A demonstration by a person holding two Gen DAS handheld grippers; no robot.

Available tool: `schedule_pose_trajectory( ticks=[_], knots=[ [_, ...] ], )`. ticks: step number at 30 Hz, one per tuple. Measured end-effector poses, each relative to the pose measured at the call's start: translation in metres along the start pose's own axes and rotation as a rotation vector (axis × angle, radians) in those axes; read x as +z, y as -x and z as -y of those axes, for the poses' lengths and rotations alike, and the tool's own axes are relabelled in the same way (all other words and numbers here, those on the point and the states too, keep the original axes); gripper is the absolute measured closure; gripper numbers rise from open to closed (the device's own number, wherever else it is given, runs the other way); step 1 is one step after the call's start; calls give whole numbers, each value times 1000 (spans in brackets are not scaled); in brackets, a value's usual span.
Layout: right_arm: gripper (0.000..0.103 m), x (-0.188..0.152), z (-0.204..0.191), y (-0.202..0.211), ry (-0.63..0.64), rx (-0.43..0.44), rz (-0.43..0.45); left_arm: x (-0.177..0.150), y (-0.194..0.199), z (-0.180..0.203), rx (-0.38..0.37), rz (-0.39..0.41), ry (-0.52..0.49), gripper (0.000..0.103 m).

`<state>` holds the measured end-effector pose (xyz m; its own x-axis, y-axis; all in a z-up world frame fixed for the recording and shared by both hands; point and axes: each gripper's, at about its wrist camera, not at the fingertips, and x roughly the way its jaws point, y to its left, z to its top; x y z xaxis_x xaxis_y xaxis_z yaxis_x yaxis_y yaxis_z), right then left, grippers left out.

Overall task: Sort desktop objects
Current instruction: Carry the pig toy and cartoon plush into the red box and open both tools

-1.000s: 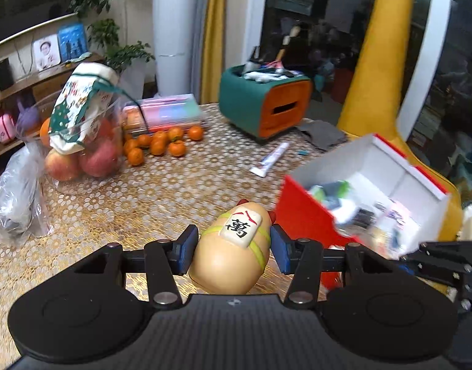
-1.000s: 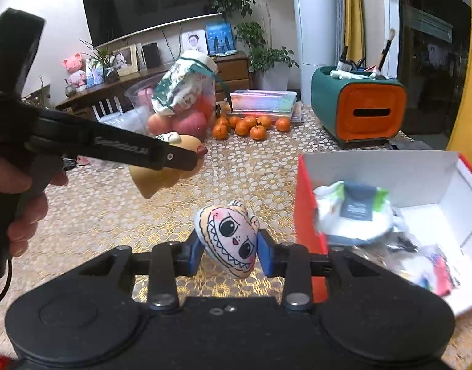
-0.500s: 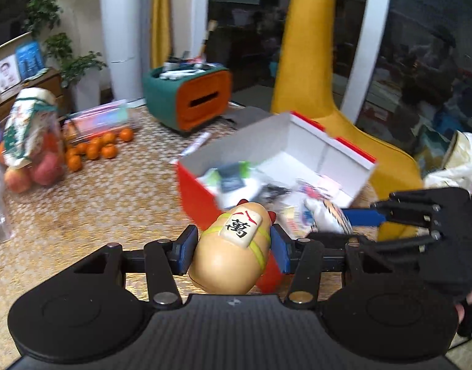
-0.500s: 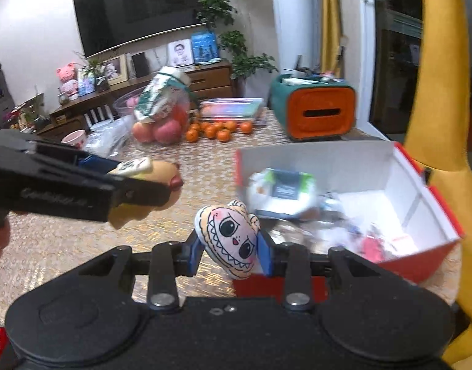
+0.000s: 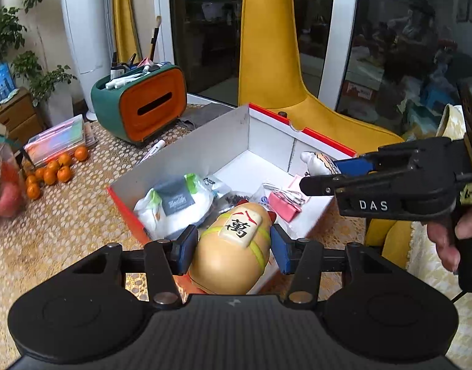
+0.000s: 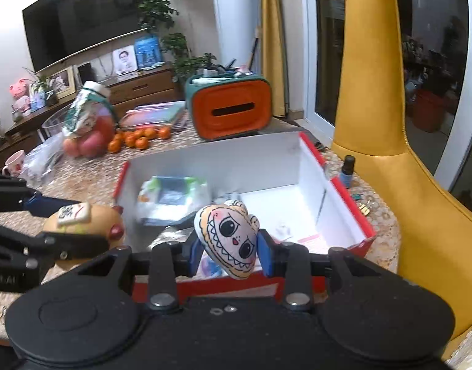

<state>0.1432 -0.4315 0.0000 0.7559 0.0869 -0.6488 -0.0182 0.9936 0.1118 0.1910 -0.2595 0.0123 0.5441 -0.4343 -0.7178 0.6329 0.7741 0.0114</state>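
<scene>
My left gripper (image 5: 231, 248) is shut on a tan egg-shaped toy (image 5: 233, 246) with a mahjong tile on top, held over the near edge of the red-and-white box (image 5: 266, 129). My right gripper (image 6: 230, 251) is shut on a plush face doll (image 6: 228, 237) with big eyes and jagged teeth, held over the box's (image 6: 310, 172) near wall. The right gripper (image 5: 325, 172) with the doll (image 5: 317, 162) shows at the box's right side in the left wrist view. The tan toy (image 6: 82, 223) shows at left in the right wrist view. The box holds a wet-wipe pack (image 5: 177, 203) and small items.
A green-and-orange tissue box (image 5: 143, 104) with pens stands behind the box. Tangerines (image 5: 54, 168), a bag of apples (image 6: 88, 141) and a clear pencil case (image 5: 57, 138) lie at back left. A small blue bottle (image 6: 347, 172) stands by the box's right side. A yellow chair (image 6: 374, 123) is at the right.
Both grippers have moved right and forward with their toys, from beside the box to over it. The box now fills the middle of both views.
</scene>
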Motion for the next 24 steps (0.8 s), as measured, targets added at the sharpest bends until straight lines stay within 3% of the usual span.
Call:
schedule_pose_trajectory(
  ticks=[8, 24],
  knots=[
    [67, 14, 24, -41, -11, -12, -44, 18, -43, -1, 46, 12, -24, 53],
    [67, 21, 41, -111, 6, -42, -127, 42, -125, -5, 31, -55, -35, 52]
  ],
)
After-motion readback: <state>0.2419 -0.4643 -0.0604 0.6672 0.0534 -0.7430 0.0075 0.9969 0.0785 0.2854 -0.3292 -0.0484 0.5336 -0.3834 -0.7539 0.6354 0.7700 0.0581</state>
